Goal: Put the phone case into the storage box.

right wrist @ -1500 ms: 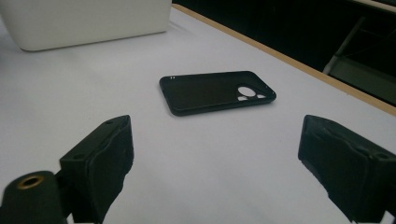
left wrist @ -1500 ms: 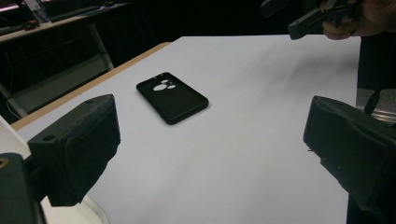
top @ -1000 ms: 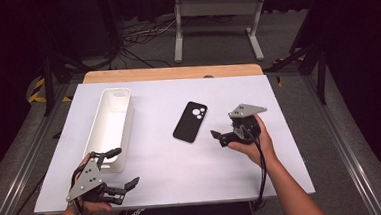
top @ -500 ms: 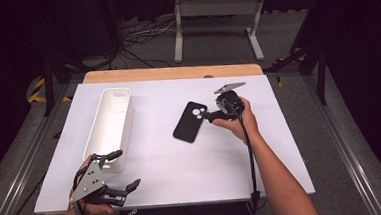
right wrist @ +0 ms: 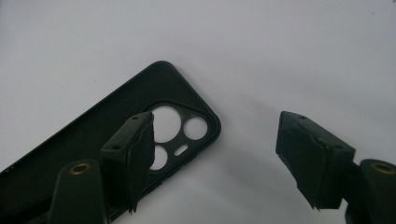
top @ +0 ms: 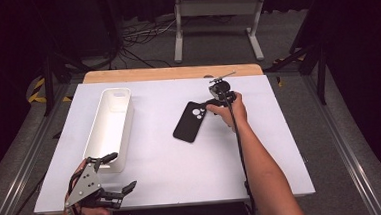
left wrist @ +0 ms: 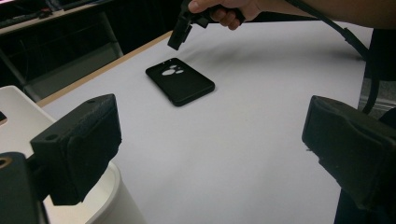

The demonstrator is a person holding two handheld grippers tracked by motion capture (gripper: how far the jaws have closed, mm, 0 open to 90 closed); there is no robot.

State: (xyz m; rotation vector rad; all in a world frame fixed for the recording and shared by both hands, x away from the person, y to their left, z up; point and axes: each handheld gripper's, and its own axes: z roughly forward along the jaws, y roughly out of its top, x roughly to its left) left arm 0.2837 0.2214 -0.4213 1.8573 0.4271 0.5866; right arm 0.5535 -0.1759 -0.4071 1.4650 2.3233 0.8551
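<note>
We have our right claw (top: 212, 104) spread wide just above the camera end of the phone case (top: 190, 121), which lies flat mid-surface. Nothing is gripped yet. Our left claw (top: 116, 171) waits open beside the white tray (top: 110, 123).

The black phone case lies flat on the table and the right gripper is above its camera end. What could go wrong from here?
1. The phone case lies flat on the white table, so the open jaws of the right gripper may push it away instead of gripping its thin edge.
2. One jaw hangs over the camera cut-outs and could catch there, giving a weak hold.
</note>
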